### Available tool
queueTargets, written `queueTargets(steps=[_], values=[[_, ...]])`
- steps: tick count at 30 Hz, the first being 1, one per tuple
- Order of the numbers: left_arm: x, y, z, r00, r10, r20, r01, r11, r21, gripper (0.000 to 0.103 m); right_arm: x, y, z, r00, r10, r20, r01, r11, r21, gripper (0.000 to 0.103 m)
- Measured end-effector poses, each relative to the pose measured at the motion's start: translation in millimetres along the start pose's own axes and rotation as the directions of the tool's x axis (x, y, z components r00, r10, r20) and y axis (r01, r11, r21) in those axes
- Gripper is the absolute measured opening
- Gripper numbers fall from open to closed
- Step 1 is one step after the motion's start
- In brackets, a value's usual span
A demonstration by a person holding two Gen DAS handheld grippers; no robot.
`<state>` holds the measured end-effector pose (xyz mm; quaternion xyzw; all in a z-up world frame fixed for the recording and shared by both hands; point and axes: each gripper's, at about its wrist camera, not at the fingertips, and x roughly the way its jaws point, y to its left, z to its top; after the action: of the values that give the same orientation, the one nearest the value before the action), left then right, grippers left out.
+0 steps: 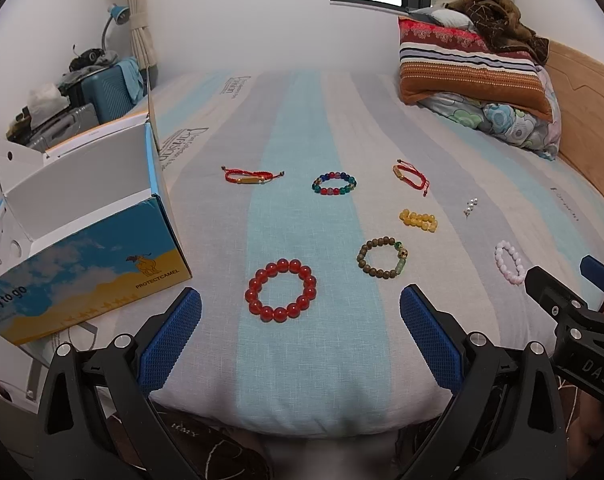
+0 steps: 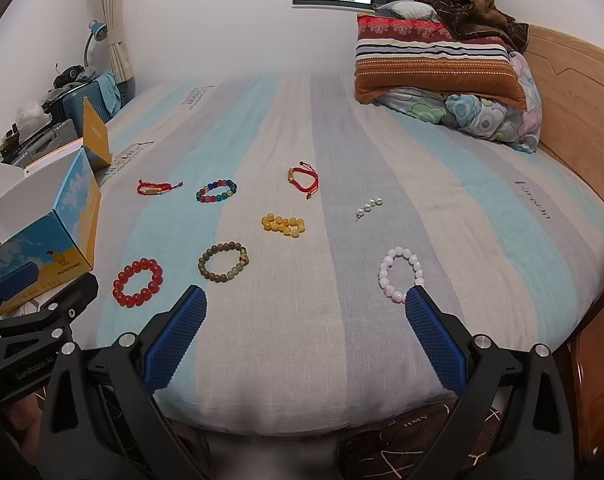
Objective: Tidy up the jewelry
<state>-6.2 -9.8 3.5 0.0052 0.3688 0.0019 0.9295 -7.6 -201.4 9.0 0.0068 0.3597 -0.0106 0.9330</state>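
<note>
Where legible, "PROTECTCAMEL", "Ready to go" on box — perhaps "Parisian" on bedsheet — both hand-held grippers spread, unladen.

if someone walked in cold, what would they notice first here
Probably the scatter of bracelets on the striped bedsheet: a red bead bracelet nearest the open left gripper, and a pink bead bracelet by the open right gripper. Next, the open blue and yellow box at the bed's left edge.
</note>
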Motion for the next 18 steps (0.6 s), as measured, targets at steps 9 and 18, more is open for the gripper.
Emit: queueTargets(steps=[9, 18], values=[[10, 2, 1, 1.0, -0.011, -0.02, 0.011, 1.0, -0.005, 0.097, 1, -4, 5, 1.0, -0.006, 0.004, 0.006, 1.0, -0.003, 0.096], [55, 5, 5, 0.996, -0.008, -0.084, 0.008, 1.0, 0.004, 0.097, 40, -41, 18, 0.996, -0.06, -0.064, 0.064, 0.996, 0.059, 0.096]])
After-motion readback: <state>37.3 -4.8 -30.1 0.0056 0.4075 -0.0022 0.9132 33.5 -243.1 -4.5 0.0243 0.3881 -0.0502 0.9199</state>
